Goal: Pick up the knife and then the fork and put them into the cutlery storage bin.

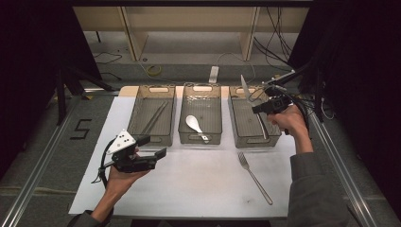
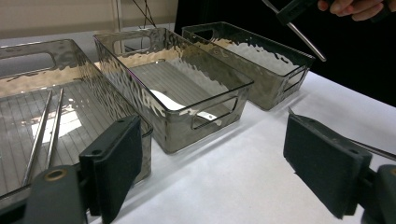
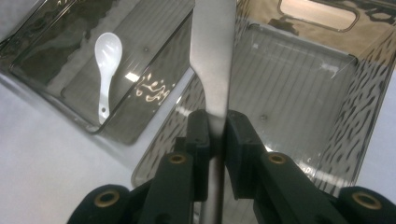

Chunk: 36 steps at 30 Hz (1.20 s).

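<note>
High view: the right hand-held gripper (image 1: 261, 108) is clamped on a table knife (image 1: 247, 90), held in the air over the rightmost of three clear bins (image 1: 236, 124), blade pointing up and away (the right gripper view shows both pads pressed against the flat steel). The left hand-held gripper (image 1: 155, 146) hovers over the table (image 1: 198, 184) with jaws spread wide and nothing between them. A white spoon (image 1: 194, 124) lies in the middle bin (image 1: 201, 135); a fork (image 1: 254, 176) rests on the table.

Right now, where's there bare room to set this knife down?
The right bin under the knife is bare. Open paper lies between the left gripper and fork. The other bins hold chopsticks and a spoon.
</note>
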### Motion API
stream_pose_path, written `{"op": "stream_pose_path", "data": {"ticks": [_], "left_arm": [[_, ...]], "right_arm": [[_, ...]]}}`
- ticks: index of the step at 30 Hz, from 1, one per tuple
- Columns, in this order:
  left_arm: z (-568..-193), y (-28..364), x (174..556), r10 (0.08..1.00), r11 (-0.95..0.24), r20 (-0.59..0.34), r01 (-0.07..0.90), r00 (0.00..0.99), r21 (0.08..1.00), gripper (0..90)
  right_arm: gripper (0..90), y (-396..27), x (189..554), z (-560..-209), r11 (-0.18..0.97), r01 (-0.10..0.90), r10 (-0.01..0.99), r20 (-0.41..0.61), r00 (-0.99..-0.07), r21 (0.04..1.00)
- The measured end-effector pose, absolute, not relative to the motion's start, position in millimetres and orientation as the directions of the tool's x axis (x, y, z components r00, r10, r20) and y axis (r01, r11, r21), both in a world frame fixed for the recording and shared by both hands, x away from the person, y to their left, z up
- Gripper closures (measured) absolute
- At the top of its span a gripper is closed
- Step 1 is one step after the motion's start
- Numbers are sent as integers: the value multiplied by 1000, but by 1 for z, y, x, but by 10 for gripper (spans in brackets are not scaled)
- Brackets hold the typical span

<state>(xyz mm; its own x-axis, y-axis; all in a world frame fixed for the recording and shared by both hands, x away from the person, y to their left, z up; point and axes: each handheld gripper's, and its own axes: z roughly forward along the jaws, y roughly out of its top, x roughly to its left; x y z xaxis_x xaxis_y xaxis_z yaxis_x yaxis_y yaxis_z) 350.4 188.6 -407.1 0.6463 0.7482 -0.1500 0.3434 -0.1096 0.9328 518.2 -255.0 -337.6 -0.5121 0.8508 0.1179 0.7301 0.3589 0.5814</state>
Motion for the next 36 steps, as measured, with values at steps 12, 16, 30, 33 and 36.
{"op": "stream_pose_path", "data": {"ticks": [12, 16, 30, 33, 36], "left_arm": [[-407, 189, 351, 747, -105, -152, 341, 647, 934, 191], [-407, 189, 350, 747, -102, -154, 340, 647, 935, 191], [-406, 189, 350, 747, -101, -155, 340, 647, 935, 191], [-406, 189, 350, 746, -101, -154, 339, 648, 935, 191], [-406, 189, 350, 746, -102, -154, 340, 648, 935, 191]], "right_arm": [[812, -254, 544, -347, 336, 759, 872, 119, -474, 558], [813, -252, 551, -355, 333, 768, 878, 115, -464, 547], [812, -253, 562, -366, 328, 781, 892, 99, -442, 532], [812, -252, 563, -369, 330, 786, 894, 95, -439, 523], [812, -250, 564, -372, 337, 787, 893, 91, -441, 516]]}}
